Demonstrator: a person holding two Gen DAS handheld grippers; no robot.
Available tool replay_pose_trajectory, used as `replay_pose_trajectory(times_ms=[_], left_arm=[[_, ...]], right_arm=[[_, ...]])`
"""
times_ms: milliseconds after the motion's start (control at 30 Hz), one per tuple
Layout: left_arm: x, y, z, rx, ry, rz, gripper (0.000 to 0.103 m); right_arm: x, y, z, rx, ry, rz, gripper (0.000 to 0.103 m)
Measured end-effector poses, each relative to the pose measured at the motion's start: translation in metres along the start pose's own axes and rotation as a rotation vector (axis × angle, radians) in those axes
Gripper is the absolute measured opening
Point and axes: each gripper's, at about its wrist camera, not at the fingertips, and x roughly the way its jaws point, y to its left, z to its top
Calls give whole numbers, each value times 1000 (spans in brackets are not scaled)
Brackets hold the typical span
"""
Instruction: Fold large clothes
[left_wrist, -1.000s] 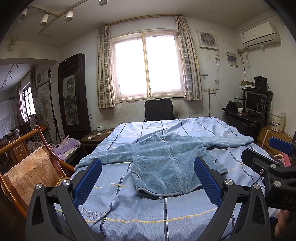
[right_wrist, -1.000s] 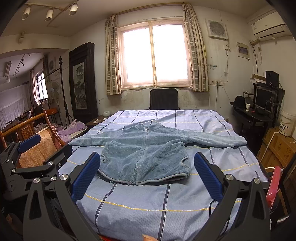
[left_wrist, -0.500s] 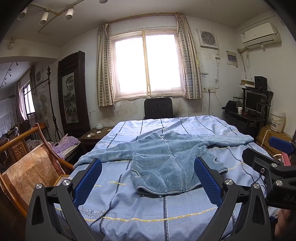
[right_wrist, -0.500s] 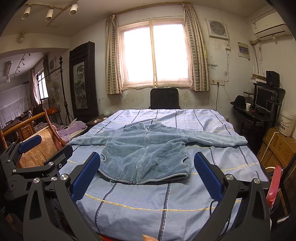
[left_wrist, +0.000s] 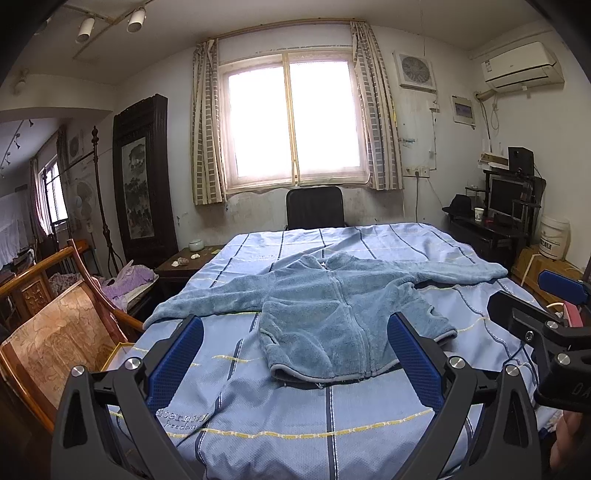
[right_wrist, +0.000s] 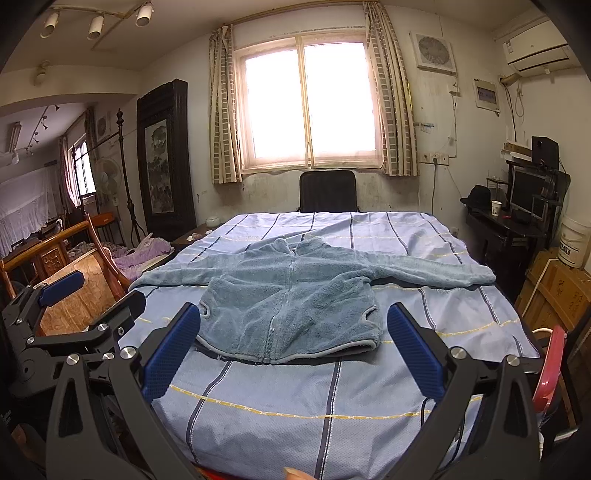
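A blue-grey fleece zip jacket (left_wrist: 332, 306) lies flat, front up, on the bed, with both sleeves spread out to the sides and its hem towards me. It also shows in the right wrist view (right_wrist: 291, 295). My left gripper (left_wrist: 295, 350) is open and empty, held short of the hem at the near end of the bed. My right gripper (right_wrist: 291, 347) is open and empty, also short of the hem. The left gripper shows at the left of the right wrist view (right_wrist: 81, 314), the right gripper at the right of the left wrist view (left_wrist: 535, 317).
The bed (right_wrist: 332, 398) has a light blue striped cover. A wooden armchair (left_wrist: 55, 332) stands left of it, a black chair (left_wrist: 316, 206) beyond its far end under the window, and a desk with a monitor (right_wrist: 524, 195) and boxes (right_wrist: 554, 288) to the right.
Both grippers have shifted only slightly: the left wrist view has tipped a little so the jacket sits higher in frame. The jacket has not moved and both grippers stay open.
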Motion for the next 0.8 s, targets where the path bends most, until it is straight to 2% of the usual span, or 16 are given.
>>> replay_pose_trajectory(times_ms=[167, 333, 500, 567, 700, 800], left_arm=[[10, 2, -3, 17, 17, 3, 100], [25, 11, -5, -15, 73, -21, 100], [48, 22, -10, -11, 89, -14, 100], [65, 29, -12, -31, 135, -23, 100], [111, 48, -18, -95, 261, -98, 100], [153, 58, -27, -108, 350, -100, 100]], right_arm=[[7, -5, -2, 16, 22, 5, 99], [17, -12, -4, 33, 47, 7, 99], [37, -33, -5, 65, 94, 25, 99], [51, -48, -4, 93, 128, 45, 99], [100, -91, -10, 206, 246, 97, 99], [138, -122, -19, 327, 342, 133, 99]])
